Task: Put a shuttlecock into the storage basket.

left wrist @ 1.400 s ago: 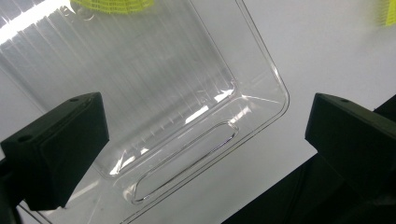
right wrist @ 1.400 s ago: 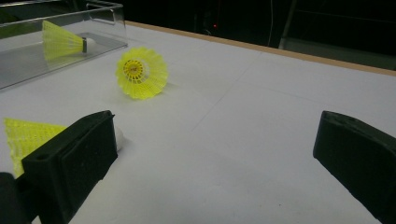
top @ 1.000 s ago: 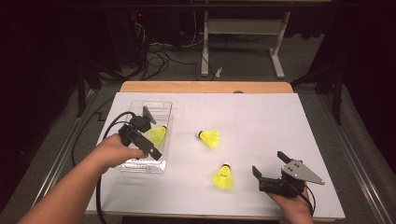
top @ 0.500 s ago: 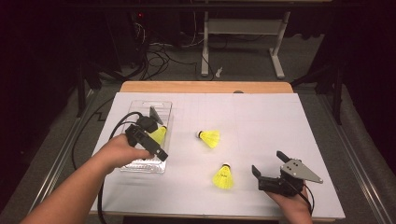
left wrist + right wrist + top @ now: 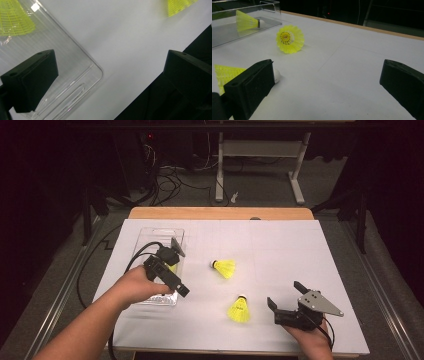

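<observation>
Clear plastic tray [image 5: 150,237] holds one yellow shuttlecock [image 5: 15,18]; above it we spread our left gripper [image 5: 172,270] fingers, right gripper [image 5: 285,300] fingers likewise, well apart.

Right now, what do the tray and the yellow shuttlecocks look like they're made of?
The tray looks like clear, glossy moulded plastic: the white table shows through it and its ribs glint. The shuttlecocks seem to have yellow nylon or plastic mesh skirts, matte, with a visible grid; the nearest one's rounded white tip could be cork or foam.
</observation>
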A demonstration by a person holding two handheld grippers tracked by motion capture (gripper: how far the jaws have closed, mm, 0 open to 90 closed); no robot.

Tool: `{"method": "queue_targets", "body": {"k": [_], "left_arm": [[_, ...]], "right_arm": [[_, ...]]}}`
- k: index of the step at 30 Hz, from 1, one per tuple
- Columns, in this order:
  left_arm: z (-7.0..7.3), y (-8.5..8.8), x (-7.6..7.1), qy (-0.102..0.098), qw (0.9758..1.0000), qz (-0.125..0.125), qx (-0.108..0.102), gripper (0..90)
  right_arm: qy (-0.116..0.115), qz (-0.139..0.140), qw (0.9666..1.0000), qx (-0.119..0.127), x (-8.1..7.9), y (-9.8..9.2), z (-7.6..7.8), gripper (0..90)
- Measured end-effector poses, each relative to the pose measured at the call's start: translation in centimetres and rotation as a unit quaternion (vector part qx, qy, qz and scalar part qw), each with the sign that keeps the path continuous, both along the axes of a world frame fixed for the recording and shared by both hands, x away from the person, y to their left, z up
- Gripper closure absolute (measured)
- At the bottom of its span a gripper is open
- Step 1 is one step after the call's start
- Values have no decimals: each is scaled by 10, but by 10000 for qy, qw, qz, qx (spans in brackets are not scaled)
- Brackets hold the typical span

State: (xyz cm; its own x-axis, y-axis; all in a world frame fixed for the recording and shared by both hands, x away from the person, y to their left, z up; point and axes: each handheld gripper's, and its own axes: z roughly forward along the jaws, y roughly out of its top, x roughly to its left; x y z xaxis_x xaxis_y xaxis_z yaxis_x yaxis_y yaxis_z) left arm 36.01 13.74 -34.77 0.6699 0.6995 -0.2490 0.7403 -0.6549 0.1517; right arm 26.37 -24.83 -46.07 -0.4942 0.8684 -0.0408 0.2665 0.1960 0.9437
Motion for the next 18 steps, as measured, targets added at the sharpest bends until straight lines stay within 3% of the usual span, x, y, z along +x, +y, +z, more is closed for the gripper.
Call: {"method": "queue_targets", "body": {"k": [10,18], "left_arm": [[2,-19,-3,-1,9997,-224,-13,7],[-1,-24,-4,-4,9995,-305,0,7]], "right_arm": [[13,36,10000,-10,1,4,-1,3],[46,53,10000,-15,4,8,-2,3]]}}
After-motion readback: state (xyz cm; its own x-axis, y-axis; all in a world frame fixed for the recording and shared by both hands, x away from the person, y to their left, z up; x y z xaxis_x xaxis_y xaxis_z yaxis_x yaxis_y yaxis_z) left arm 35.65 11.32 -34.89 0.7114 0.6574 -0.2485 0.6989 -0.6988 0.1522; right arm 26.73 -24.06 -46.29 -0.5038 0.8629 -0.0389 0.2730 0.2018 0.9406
